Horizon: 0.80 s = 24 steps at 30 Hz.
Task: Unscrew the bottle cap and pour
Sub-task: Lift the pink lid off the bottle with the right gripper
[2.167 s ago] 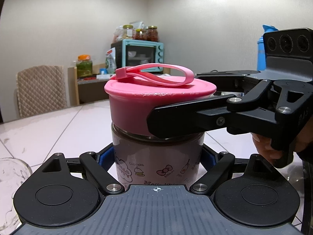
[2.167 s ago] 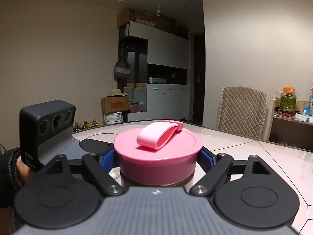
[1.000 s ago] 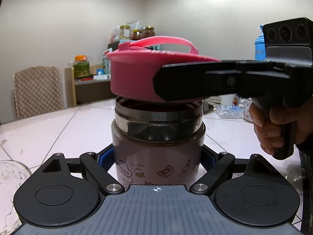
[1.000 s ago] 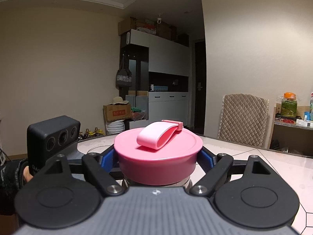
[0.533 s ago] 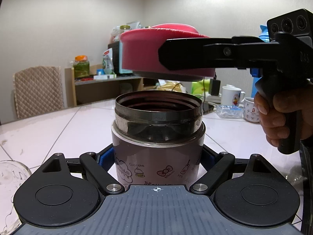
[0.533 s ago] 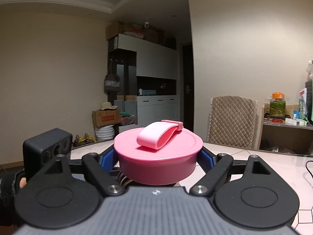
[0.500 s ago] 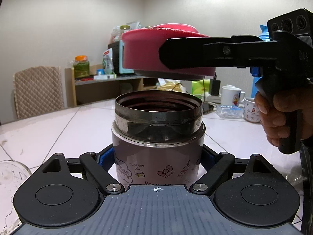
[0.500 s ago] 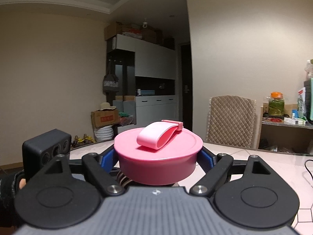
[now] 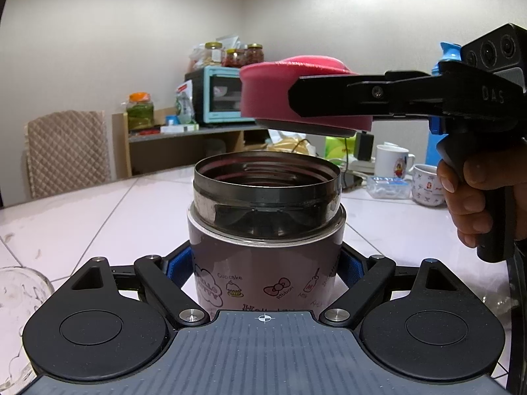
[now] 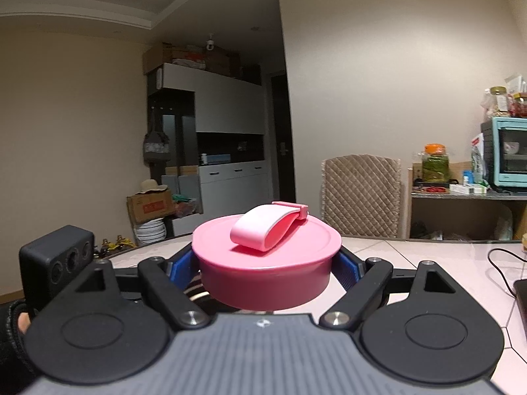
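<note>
White glossy tiles make up the table (image 9: 82,217) seen from the left wrist, with grey joints running away toward a pale wall. On it stands the bottle (image 9: 266,230), a squat brown jar with cartoon print and an uncapped steel mouth, clamped at its body by the blue pads of the left gripper (image 9: 266,268). Above and to the right of the mouth, clear of the rim, the pink cap (image 9: 263,90) is held in the air by the right gripper (image 9: 306,98), whose handle is grasped by a hand (image 9: 474,197). A glass jar (image 9: 16,299) is cut by the lower left edge. Mugs (image 9: 393,163) and a small box crowd the far right of the table; a quilted chair (image 9: 66,151) and a shelf with a teal oven (image 9: 220,95) line the back. Bare tile lies to the left of the bottle.

From the right wrist, the pink cap (image 10: 266,263), its strap folded on top, is gripped on both sides by the jaws of the right gripper (image 10: 266,271). Beyond it the table (image 10: 428,256) runs to a curved edge, with a black cable at the right. Cabinets (image 10: 227,138) and a dark doorway stand across an open room.
</note>
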Available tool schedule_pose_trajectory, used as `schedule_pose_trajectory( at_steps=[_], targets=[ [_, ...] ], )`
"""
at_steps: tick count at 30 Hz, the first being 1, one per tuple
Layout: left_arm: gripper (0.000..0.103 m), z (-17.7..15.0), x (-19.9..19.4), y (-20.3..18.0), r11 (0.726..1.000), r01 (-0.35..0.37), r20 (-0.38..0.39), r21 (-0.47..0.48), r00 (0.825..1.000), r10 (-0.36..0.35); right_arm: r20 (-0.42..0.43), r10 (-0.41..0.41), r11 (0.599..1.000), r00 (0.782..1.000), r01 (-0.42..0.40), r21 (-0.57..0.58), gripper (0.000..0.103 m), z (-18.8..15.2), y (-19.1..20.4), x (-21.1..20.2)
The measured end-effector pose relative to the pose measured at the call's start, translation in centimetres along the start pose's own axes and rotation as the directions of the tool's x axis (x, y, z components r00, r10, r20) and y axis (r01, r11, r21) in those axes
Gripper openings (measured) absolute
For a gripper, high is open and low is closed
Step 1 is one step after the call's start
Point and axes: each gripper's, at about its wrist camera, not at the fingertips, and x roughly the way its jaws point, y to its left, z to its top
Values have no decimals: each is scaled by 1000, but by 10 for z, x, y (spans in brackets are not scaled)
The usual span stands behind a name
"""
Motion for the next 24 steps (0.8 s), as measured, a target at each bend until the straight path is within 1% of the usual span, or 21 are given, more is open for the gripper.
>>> schedule_pose_trajectory(
  at_steps=[5,12,24],
  targets=[
    [90,0,-4,0,1000,-8,0,-2,1000,8,7,-41,999,999,41,28,85,-3,-5,-6],
    [90,2,-6,1,1000,-22,0,-6,1000,22,10,-97,995,995,97,30,85,-8,-7,-17],
    [90,3,-8,0,999,-40,-2,-11,999,40,-2,-154,987,988,154,36,85,-16,-5,-26]
  ],
)
